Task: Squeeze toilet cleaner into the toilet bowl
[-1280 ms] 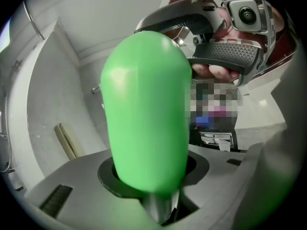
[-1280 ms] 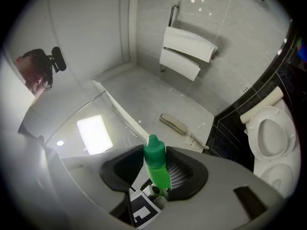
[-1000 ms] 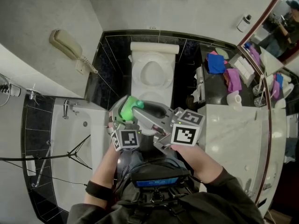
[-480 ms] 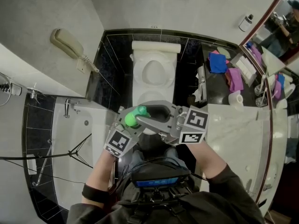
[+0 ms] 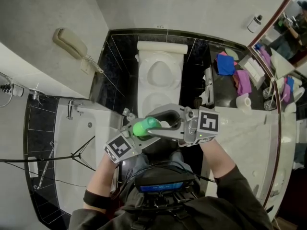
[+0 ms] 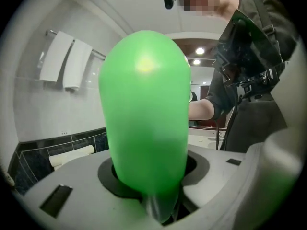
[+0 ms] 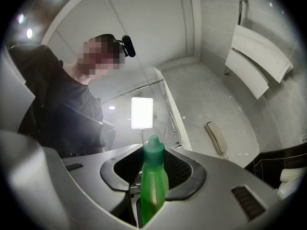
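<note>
Since a second ago both grippers have swung down and to my right with the bottle, and their marker cubes have spread wider apart. Closest to me, the left gripper is clamped on the green toilet cleaner bottle; the bottle's body fills the space between the jaws in the left gripper view. The right gripper is closed on the same bottle, pads against its sides, with the capped nozzle standing out beyond them. In the head view I see the bottle held in the air at the near end of the toilet bowl, short of the bowl's opening. Left of the toilet lies the bathtub; on the right a dark counter carries a blue cloth and a pink cloth. Farther off, a wall phone hangs on the grey wall.
</note>
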The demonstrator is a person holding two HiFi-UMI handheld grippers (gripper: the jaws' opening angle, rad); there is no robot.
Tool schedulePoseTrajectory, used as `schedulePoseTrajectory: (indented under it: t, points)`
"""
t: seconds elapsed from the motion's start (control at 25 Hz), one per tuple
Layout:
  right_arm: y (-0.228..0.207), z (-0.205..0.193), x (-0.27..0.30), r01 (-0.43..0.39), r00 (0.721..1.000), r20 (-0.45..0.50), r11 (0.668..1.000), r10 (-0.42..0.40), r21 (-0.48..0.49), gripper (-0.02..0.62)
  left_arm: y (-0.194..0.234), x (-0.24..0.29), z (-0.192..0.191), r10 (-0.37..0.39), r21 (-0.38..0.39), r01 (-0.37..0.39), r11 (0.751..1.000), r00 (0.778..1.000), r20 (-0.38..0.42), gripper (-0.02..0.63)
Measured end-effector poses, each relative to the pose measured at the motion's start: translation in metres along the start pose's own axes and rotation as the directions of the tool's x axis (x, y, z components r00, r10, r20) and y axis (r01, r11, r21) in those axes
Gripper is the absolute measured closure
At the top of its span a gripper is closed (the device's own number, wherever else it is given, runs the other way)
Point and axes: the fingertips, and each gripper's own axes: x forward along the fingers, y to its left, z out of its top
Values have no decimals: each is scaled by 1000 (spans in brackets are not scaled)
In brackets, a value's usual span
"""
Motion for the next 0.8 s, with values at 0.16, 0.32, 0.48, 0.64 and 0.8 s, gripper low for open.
schedulePoseTrajectory:
  t: [0.16, 0.32, 0.48, 0.64, 0.8]
  points:
    - [0, -3, -1, 15, 1000, 5, 999, -15, 34, 440, 2, 0, -9, 3, 68, -3, 998, 1000, 0, 416]
    - [-14, -2, -2, 110, 993, 29, 991, -112, 78, 397, 19, -2, -7, 147, 112, -147, 983, 989, 11, 416]
    - [-31, 2, -5, 231, 969, 56, 962, -242, 147, 321, 50, -8, -2, 405, 139, -404, 904, 914, 21, 416]
    - [-48, 3, -9, 369, 917, 57, 893, -395, 260, 309, 88, -24, 1, 646, 217, -644, 734, 760, 71, 416]
    - [-55, -2, -6, 444, 879, 18, 831, -477, 336, 313, 117, -41, 1, 777, 276, -769, 577, 621, 104, 416]
